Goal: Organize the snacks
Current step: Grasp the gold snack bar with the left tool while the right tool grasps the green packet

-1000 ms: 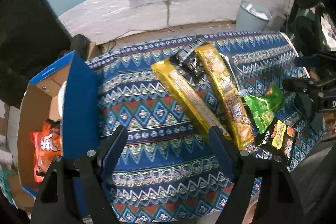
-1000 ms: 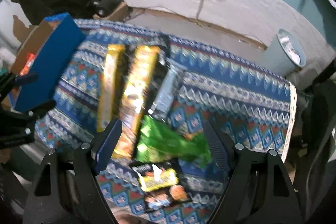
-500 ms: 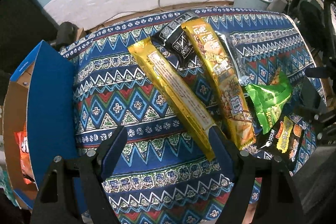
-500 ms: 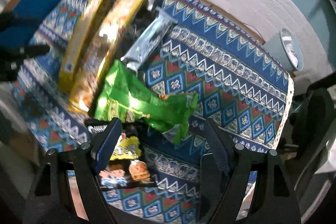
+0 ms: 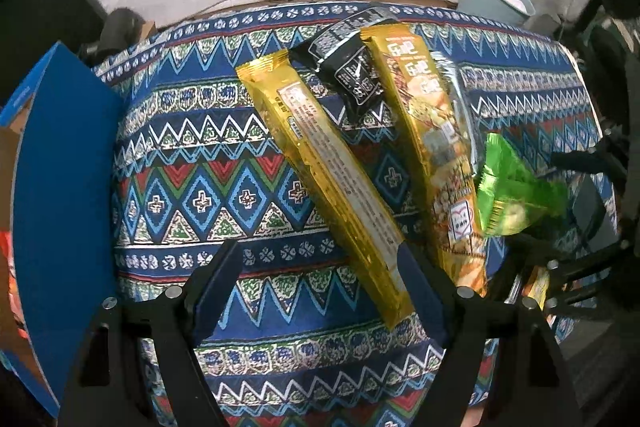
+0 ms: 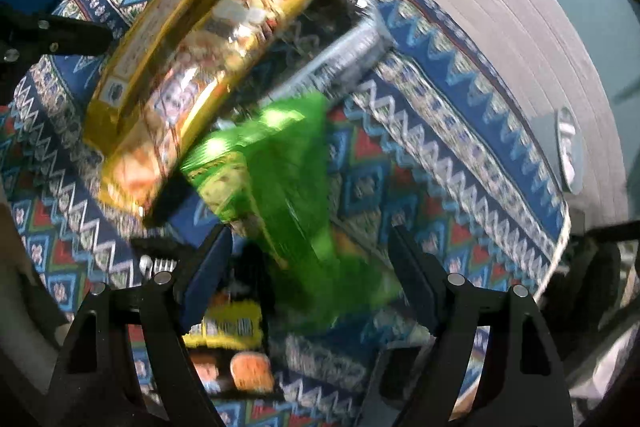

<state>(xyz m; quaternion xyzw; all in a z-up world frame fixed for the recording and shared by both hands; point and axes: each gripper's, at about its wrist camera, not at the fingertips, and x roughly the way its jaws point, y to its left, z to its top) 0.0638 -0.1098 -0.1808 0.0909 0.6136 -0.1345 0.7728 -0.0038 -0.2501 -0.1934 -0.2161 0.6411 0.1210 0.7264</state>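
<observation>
**Both jaws open above the snack spread**

Jaws on both grippers stand wide apart and hold nothing. I see the left gripper (image 5: 318, 263) over the patterned cloth (image 5: 208, 155), its right finger (image 5: 420, 279) overlapping the near end of the long gold packet (image 5: 324, 171); contact I cannot confirm. Between the spread fingers lies only cloth.

That long gold packet lies flat, back side up with a printed label panel, long axis running from far left to near right. Just right of it, the second gold packet (image 5: 432, 147) lies face up showing snack artwork, its long axis nearly parallel, a little steeper. A black packet (image 5: 352, 67) sits between their far ends, partly tucked under the second gold packet's far end. A silver packet (image 5: 460, 99) shows along the second one's right edge.

The right gripper (image 6: 310, 263) hangs over the green bag (image 6: 288, 187), which lies crumpled between its spread fingers in that view; the frame is blurred and I cannot tell whether either pad touches it. A yellow-and-black packet (image 6: 228, 323) lies near the left finger, at the near edge.

At the left, a blue box flap (image 5: 60, 187) stands beside the cloth.
</observation>
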